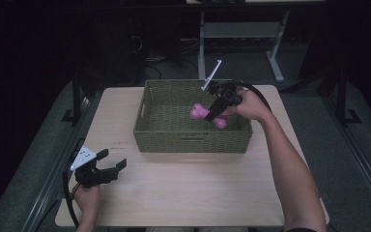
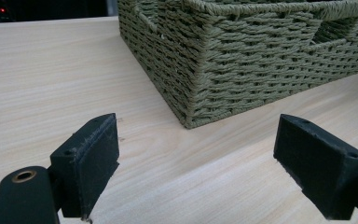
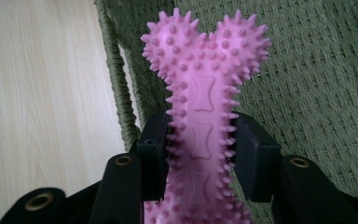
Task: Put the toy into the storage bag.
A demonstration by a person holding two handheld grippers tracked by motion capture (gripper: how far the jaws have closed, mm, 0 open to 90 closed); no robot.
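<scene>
Pink spiked bone toy (image 3: 204, 116) clamped mid-shaft in right hand-held gripper (image 1: 216, 111), hung over woven green basket (image 1: 149, 126) near its right wall. Apparently not yet released. Left hand-held gripper (image 1: 110, 166) spread wide, empty, at bench (image 1: 198, 193) front-left corner.

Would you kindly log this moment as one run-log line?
right claw: shut on pink spiky rubber bone toy, over green woven basket | left claw: open, above light wooden table
</scene>
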